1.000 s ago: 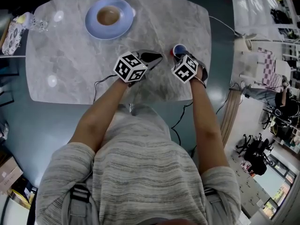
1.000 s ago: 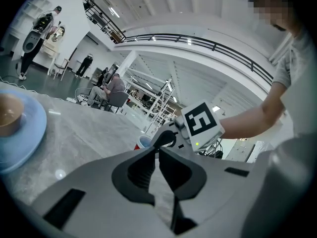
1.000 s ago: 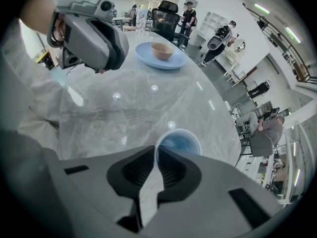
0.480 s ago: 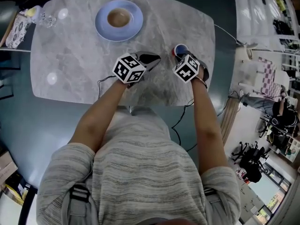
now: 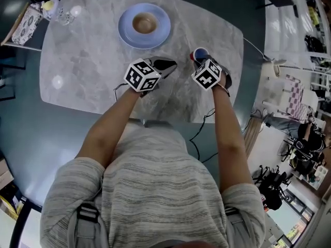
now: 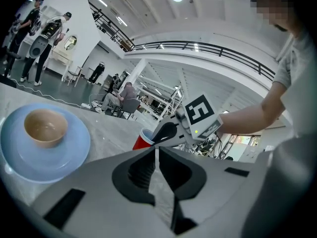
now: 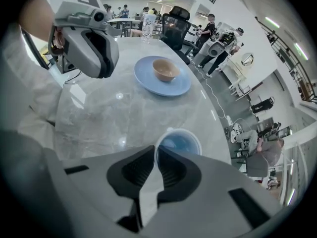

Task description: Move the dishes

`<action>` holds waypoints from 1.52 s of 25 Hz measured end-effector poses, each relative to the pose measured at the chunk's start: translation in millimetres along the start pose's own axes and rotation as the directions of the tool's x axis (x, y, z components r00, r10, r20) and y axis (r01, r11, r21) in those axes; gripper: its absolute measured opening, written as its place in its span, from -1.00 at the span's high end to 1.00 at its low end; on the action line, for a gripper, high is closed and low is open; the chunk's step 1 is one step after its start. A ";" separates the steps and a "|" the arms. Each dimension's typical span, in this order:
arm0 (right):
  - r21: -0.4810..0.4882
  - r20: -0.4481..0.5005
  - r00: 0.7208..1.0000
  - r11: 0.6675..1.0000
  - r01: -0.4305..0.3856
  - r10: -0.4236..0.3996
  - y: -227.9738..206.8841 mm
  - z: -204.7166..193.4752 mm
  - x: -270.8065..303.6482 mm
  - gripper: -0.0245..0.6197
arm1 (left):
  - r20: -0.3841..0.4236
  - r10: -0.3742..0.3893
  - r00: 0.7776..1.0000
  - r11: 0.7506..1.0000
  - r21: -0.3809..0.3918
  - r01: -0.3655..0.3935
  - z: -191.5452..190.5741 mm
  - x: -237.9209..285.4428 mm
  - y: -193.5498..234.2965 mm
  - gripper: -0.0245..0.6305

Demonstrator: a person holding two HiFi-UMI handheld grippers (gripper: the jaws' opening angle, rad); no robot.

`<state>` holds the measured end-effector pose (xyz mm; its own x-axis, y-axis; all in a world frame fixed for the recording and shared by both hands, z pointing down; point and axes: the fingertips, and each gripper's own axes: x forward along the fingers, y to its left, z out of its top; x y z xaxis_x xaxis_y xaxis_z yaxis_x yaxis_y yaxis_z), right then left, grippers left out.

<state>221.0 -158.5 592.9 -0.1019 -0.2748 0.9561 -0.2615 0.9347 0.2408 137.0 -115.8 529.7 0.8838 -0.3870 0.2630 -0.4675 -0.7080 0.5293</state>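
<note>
One view, its own, shows the right gripper [image 7: 155,151] pinching the cup [image 7: 179,143] rim.

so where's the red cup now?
Head view, right of centre on the table: the cup is right of the plate, its rim pinched in the right hand-held gripper.

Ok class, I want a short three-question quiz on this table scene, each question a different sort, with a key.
1. True or false: the bowl stands on the plate.
2. What does the right hand-held gripper pinch? A) cup B) bowl C) plate
3. Fill in: the left hand-held gripper is ____ and holds nothing.
Key: 1 true; 2 A; 3 shut.
</note>
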 end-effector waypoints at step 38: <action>-0.222 0.127 0.991 0.975 -0.005 0.034 -36.5 231.7 24.9 0.80 | 0.053 0.125 0.991 0.990 -0.075 -0.121 14.4 -112.5 106.4 0.85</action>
<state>5.6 -251.7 569.2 -0.2322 -0.2690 0.9347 -0.0415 0.9628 0.2668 -12.4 -156.1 544.8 0.8162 -0.5030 0.2842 -0.5682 -0.6099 0.5524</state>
